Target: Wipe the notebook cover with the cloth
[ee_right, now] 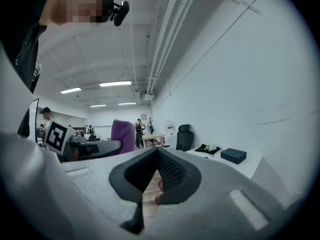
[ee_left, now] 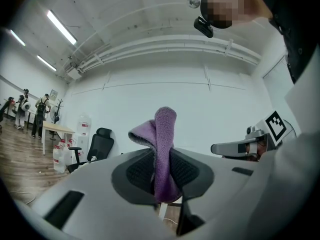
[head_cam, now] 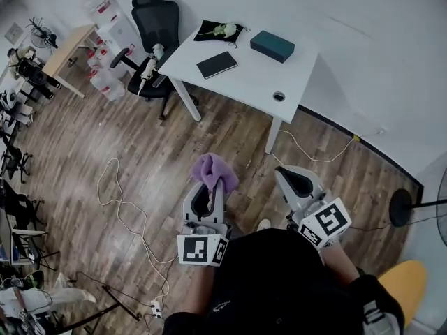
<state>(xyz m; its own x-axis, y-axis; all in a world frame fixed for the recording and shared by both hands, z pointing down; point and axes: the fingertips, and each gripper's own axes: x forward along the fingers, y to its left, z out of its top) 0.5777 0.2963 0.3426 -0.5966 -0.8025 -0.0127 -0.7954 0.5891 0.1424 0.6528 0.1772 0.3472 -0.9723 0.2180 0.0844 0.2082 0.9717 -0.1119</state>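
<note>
This looks like a large shared office or workroom. In the head view, a white desk (head_cam: 260, 75) at upper centre carries a notebook (head_cam: 217, 64) and a teal box (head_cam: 272, 45). A black swivel chair (head_cam: 155, 26) stands just left of it. Cables (head_cam: 122, 208) trail over the wood-plank floor (head_cam: 147, 145), and a wooden table (head_cam: 66, 47) stands at upper left. The left gripper view shows strip lights (ee_left: 61, 26) at upper left, ceiling pipes (ee_left: 170, 46) across the top, and people standing (ee_left: 42, 111) at far left.

The notebook (head_cam: 217, 64) lies on the far desk (head_cam: 258, 82), a box (head_cam: 272, 45) to its right and a chair (head_cam: 155, 19) at the desk's left. Nearer, the cloth (head_cam: 214, 169) sits in the left tool (head_cam: 209, 185), left of the right tool (head_cam: 292, 179).
</note>
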